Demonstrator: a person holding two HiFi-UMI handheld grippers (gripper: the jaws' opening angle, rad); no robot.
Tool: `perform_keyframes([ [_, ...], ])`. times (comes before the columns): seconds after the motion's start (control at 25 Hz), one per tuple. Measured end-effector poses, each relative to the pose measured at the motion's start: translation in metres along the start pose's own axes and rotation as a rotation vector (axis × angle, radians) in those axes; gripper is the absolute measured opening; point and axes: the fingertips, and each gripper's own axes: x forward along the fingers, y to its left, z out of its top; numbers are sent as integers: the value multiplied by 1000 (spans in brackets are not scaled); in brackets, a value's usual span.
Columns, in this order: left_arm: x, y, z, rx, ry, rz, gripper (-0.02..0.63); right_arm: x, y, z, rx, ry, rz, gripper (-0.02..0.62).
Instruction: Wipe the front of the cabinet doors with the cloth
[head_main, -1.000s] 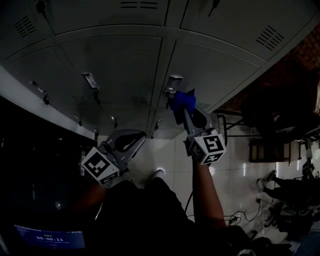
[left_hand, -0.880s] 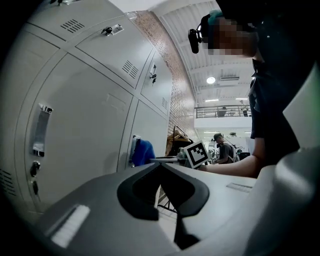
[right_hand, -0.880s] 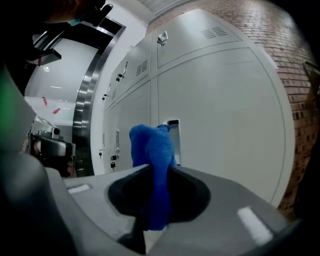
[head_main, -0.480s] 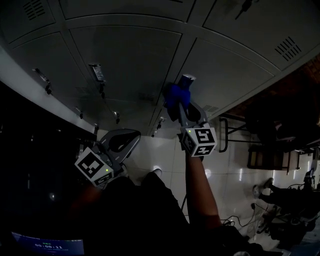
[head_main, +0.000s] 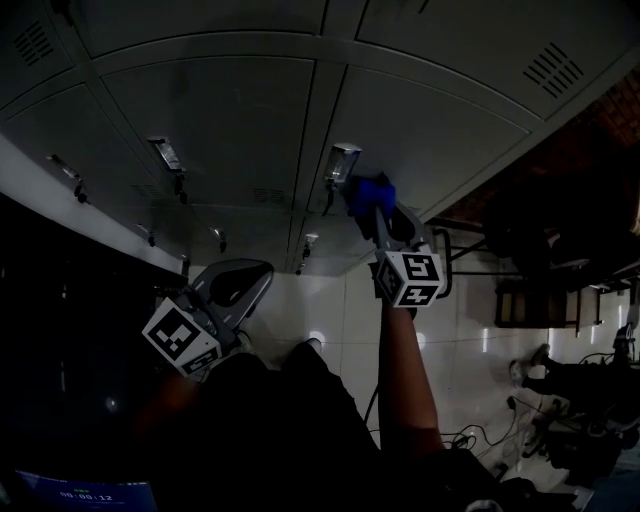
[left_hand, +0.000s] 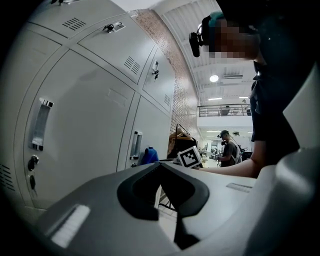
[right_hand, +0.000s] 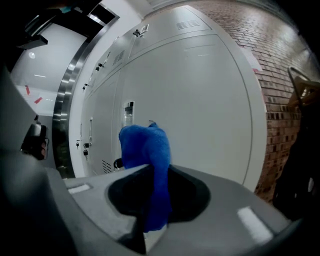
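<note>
- Two grippers are showing in the head view, and I am reading each one's jaws from its own camera.
- Right gripper (right_hand: 156, 172) is pinching the blue cloth (right_hand: 145, 145); the cloth is bunching above the tips and hanging down through the gap between the jaws.
- In the head view the cloth is sitting up at a grey cabinet door (head_main: 450, 130), just right of a metal handle (head_main: 341, 160). I am not able to tell whether it is touching the door face.
- Left gripper (left_hand: 159, 166) is showing its jaws pressed together with nothing between them. It is hanging low by the person's body, well apart from the doors.
- Each gripper is carrying a marker cube, the right one (head_main: 412, 280) and the left one (head_main: 183, 337), both printed with black-and-white square patterns.
- A dim screen (head_main: 85, 494) at the lower left of the head view is showing timer digits that I am reading as 00:00:12.
- Brick wall (right_hand: 280, 100) is running beside the cabinet's right end.
</note>
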Motion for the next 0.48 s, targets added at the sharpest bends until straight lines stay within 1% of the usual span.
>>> perform_keyframes([
  [0.16,12,-9,1,9,3,-23,1,-18,-41,-8,28,4,-77,69],
  [0.48,29,-15,-1,4,13,-52,2,-59,-127,-15,53,1,-266,69],
])
